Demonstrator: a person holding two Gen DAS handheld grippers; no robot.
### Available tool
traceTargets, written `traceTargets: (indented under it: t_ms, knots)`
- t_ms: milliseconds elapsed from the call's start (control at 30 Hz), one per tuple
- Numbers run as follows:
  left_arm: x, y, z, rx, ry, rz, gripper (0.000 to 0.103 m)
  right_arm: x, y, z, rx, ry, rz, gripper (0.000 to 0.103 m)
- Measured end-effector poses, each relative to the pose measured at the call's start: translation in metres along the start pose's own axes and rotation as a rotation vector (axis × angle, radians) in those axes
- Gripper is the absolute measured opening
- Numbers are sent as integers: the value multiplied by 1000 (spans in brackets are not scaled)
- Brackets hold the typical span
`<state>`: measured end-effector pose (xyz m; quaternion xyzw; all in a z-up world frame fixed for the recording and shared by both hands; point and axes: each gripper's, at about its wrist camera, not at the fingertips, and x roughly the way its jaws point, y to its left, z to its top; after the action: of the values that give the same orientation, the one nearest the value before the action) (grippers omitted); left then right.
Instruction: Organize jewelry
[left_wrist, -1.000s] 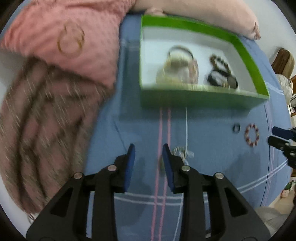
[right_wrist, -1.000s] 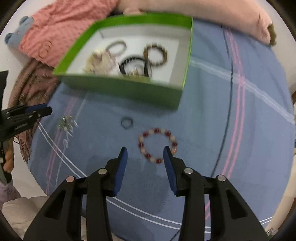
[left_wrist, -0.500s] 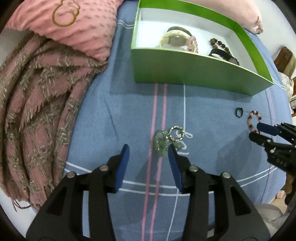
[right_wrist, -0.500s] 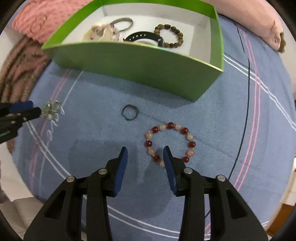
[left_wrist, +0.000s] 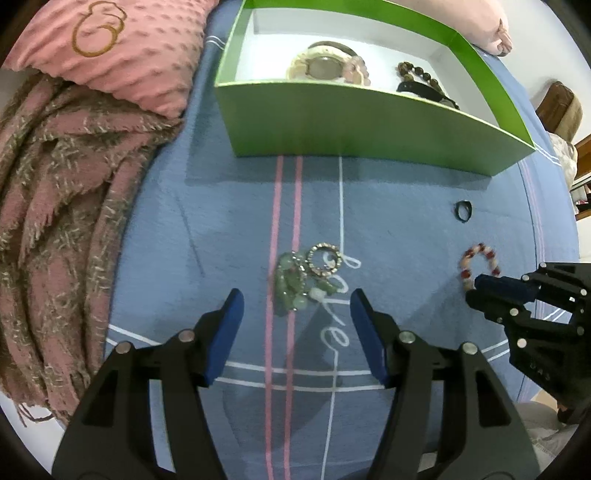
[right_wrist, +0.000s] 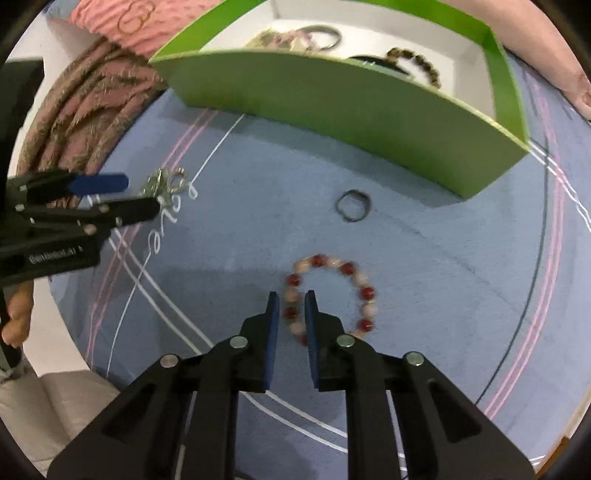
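Observation:
A green-stone charm bracelet (left_wrist: 303, 278) with a silver ring lies on the blue blanket (left_wrist: 388, 229). My left gripper (left_wrist: 295, 306) is open, its fingertips on either side of the charm's near end. A red and pink bead bracelet (right_wrist: 332, 295) lies on the blanket. My right gripper (right_wrist: 291, 306) straddles its left side, jaws narrowed around the beads but still apart. A small dark ring (right_wrist: 352, 205) lies between the bracelets. The green box (left_wrist: 369, 129) behind holds several bracelets.
A pink pillow (left_wrist: 118, 44) and a pink-brown fringed scarf (left_wrist: 55, 221) lie left of the box. The right gripper shows in the left wrist view (left_wrist: 480, 286); the left gripper shows in the right wrist view (right_wrist: 133, 195).
Both grippers dropped toward the blanket. The left gripper opened wider around the green charm bracelet. The right gripper narrowed its jaws around the left side of the bead bracelet.

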<state>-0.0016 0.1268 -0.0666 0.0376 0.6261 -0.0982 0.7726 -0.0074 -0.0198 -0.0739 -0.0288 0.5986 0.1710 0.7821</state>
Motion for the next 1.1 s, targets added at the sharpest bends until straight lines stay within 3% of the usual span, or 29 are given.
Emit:
traceTargets:
  t_ms: [167, 300, 400, 533, 600, 733, 1100]
  knots:
    - [8, -6, 2, 4, 7, 3, 58, -18, -24, 7, 84, -32, -35, 16]
    - [23, -17, 8, 10, 26, 9, 46, -18, -35, 1, 128, -31, -52, 16]
    - [27, -24, 9, 15, 23, 14, 44, -17, -45, -4, 147, -20, -61, 16]
    - [30, -19, 16, 6, 26, 20, 28, -17, -55, -15, 145, -7, -72, 16]
    - [29, -19, 18, 10, 18, 44, 28, -14, -53, -13, 141, -1, -101, 16]
    - [21, -23, 20, 30, -8, 100, 28, -3, -43, -4, 129, -4, -148, 35]
    - [21, -33, 26, 67, -28, 140, 29, 4, -30, -4, 90, 3, -152, 36]
